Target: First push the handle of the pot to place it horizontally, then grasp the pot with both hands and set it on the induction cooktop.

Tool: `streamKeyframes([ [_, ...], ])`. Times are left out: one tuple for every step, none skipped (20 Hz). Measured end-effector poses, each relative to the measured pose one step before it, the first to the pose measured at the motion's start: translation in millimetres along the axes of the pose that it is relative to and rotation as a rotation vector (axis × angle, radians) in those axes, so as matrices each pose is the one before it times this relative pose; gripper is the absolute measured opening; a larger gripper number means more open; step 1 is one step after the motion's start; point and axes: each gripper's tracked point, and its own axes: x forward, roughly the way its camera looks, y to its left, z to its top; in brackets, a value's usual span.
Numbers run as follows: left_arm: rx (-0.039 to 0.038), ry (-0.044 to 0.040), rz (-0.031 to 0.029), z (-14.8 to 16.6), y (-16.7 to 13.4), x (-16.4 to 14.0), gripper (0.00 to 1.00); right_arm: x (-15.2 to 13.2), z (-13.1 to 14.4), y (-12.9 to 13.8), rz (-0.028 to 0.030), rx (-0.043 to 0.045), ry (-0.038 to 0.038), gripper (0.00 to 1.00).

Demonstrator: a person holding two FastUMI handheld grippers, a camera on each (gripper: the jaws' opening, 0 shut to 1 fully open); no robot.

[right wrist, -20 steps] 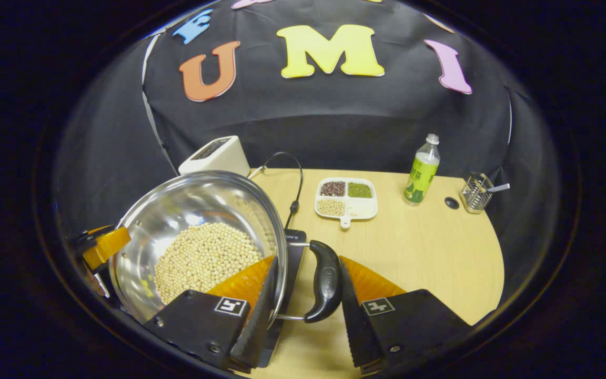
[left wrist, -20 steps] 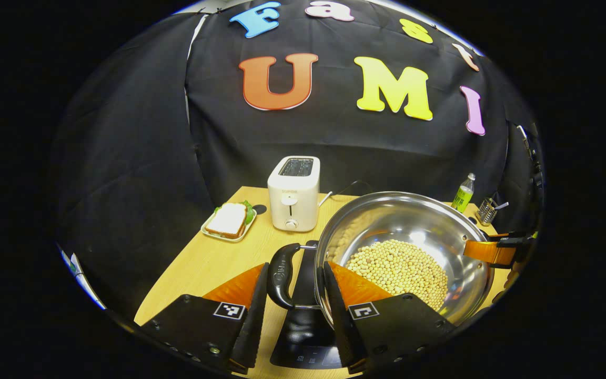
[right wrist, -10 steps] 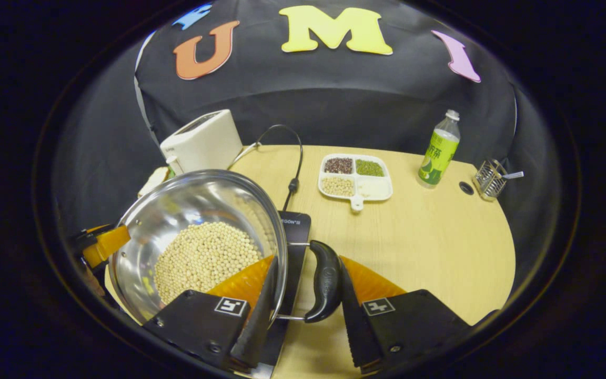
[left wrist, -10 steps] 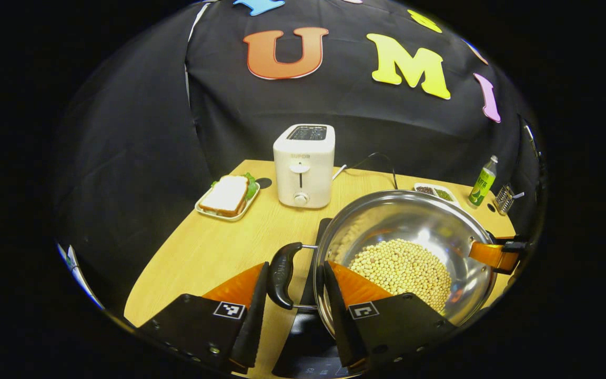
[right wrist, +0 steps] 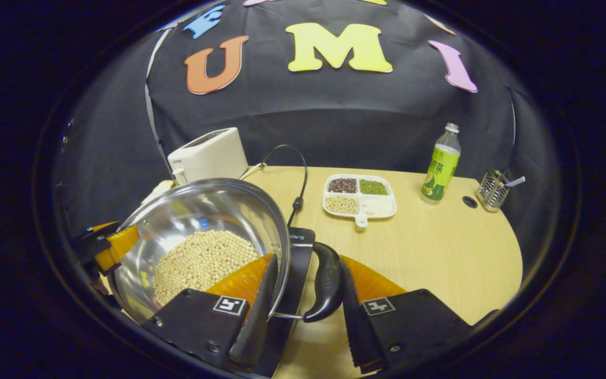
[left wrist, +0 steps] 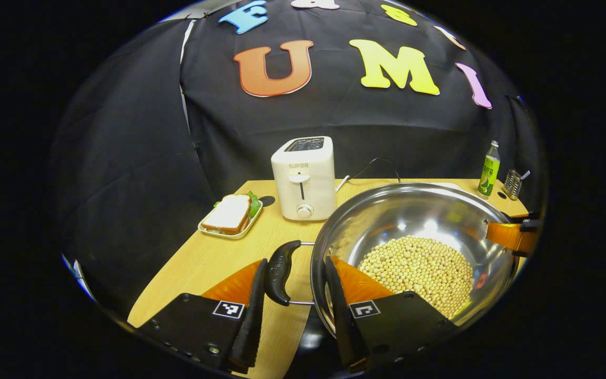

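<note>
With both my tongs clamped across rim and side handles, left gripper (left wrist: 293,305) and right gripper (right wrist: 304,310), the bean-laden steel pot (left wrist: 413,247) hangs between them above the cooktop (right wrist: 295,263); it should feel heavy, stiff and slick.

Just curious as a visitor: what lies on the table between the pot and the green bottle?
In the right gripper view, a divided dish of beans lies between the pot and the green bottle.
</note>
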Motion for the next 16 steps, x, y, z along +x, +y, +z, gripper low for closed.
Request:
streamKeyframes([
  [-0.00485,-0.00294,-0.00401,-0.97,0.23,-0.22,0.57,-0.97,-0.33,-1.87,-0.00205,-0.00254,-0.00061,0.66],
  [-0.00361,-0.00612,-0.00288,0.59,0.33,0.53,0.58,0.26,0.39,-0.11,0.00134,0.00295,-0.00292,0.66],
  [-0.00246,-0.00292,-0.00028,-0.22,0.26,-0.65,0.58,0.74,0.49,0.94,0.00623,0.00562,-0.00762,0.66],
  [-0.00093,-0.0021,-0.00039,-0.61,0.03,0.39,0.58,0.07,0.94,0.36,0.00768,0.00671,-0.01054,0.66],
  [-0.00105,-0.00148,-0.00219,-0.18,-0.21,-0.53,0.58,0.4,0.32,0.52,0.00398,0.01043,-0.0078,0.67],
  [-0.00528,0.00015,-0.00262,0.24,-0.36,0.75,0.57,-0.14,0.62,0.23,-0.0002,0.00466,-0.00628,0.67],
  [-0.00564,0.00083,-0.0016,-0.21,-0.29,-0.56,0.58,0.14,-0.22,-0.67,0.00026,0.0031,-0.00388,0.66],
  [-0.00087,0.00183,-0.00101,-0.06,0.39,0.62,0.58,-0.06,-0.14,0.05,0.0012,0.00602,-0.00082,0.66],
  [-0.00003,0.00238,-0.00191,0.25,0.46,-0.06,0.58,-0.29,-0.29,0.0,-0.00388,-0.00237,-0.00038,0.66],
  [0.00016,0.00368,-0.00261,-0.34,-0.22,-0.2,0.58,-0.09,0.15,-0.47,-0.0039,-0.00135,0.0024,0.67],
  [-0.0026,0.00822,-0.00431,-0.38,-0.1,0.55,0.58,-0.13,-1.2,-0.05,-0.00095,-0.00481,0.0063,0.66],
  [-0.00312,0.00782,-0.00644,0.0,-0.07,-0.34,0.58,0.35,-0.19,-0.53,-0.0029,-0.00003,0.00714,0.66],
  [-0.00532,-0.00002,-0.00764,1.23,-0.01,-0.4,0.58,-0.29,-0.01,-0.37,-0.00802,-0.00191,0.00613,0.67],
  [-0.01538,-0.00062,-0.00567,1.51,-0.1,-0.77,0.57,-0.37,-0.22,-0.37,-0.00627,-0.00634,0.00815,0.66],
  [-0.00957,-0.0002,-0.00294,0.59,0.44,-0.04,0.58,-0.76,-0.74,0.27,-0.0017,0.0017,0.00333,0.67],
  [-0.00488,0.0016,-0.00012,0.11,0.23,-0.54,0.57,0.16,1.2,0.3,0.00115,0.00842,-0.00646,0.65],
])
